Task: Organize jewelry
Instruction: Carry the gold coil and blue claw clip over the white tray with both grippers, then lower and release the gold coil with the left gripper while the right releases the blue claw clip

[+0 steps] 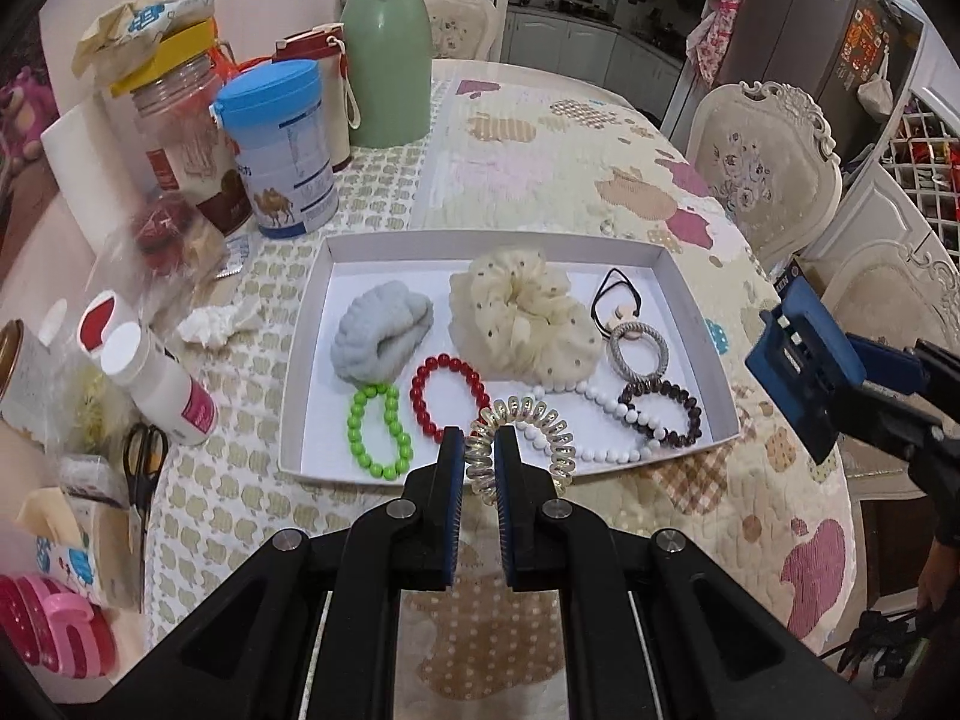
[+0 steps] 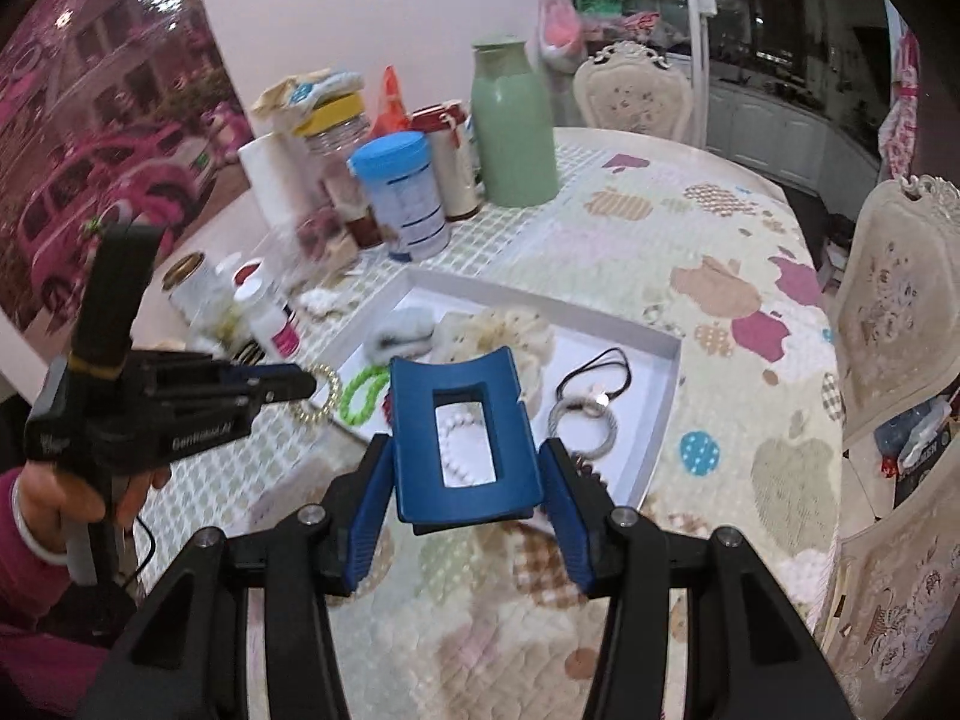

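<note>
The left tool (image 1: 480, 444) is nearly closed, pinching a clear spiral hair tie (image 1: 528, 432) over the near edge of the white tray (image 1: 312, 324). The right tool (image 2: 465, 480), wide apart, grips a blue rectangular hair claw (image 2: 465, 414) above the quilted worktop (image 2: 750, 276).

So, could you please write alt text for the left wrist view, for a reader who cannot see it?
The left gripper is shut on a clear spiral hair tie at the near edge of a white tray on a quilted table. The tray holds scrunchies, hair ties and bead bracelets, among them a red bracelet and a green bracelet. At right, the right gripper holds a blue hair claw.
</note>
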Available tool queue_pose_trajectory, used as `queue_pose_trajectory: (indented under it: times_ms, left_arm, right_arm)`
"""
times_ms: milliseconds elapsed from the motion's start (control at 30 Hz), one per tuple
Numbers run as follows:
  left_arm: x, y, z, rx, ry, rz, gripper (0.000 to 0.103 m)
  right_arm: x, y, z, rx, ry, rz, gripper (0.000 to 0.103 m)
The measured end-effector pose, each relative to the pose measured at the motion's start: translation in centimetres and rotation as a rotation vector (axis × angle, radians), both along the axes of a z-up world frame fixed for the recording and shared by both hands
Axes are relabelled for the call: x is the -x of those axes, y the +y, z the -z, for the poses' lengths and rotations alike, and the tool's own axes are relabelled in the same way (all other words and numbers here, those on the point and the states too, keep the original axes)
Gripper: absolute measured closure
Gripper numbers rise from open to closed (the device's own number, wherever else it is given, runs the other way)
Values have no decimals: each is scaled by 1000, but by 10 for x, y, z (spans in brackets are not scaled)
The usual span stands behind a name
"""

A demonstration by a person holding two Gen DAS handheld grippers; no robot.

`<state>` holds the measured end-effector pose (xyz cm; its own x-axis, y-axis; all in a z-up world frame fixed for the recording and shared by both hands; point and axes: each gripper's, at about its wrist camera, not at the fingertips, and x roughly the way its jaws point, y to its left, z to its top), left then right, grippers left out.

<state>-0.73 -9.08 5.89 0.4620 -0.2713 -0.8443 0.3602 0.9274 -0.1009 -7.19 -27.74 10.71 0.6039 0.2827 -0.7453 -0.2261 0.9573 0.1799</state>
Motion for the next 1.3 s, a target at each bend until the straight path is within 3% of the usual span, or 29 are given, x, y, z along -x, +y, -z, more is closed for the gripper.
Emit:
queue_pose_trajectory:
  times_ms: [467,700,1300]
  left_arm:
    - [-23,3,-3,-4,-2,-33,101]
    - [-40,7,8,26,50,-57,101]
    - [-87,4,70,-5,148,-134,101]
  right_arm:
    - [-30,-13,5,-11,0,53,52]
    - [-46,-25,15,-14,16,84,52]
    - [-127,-34,95,-2,130,171,52]
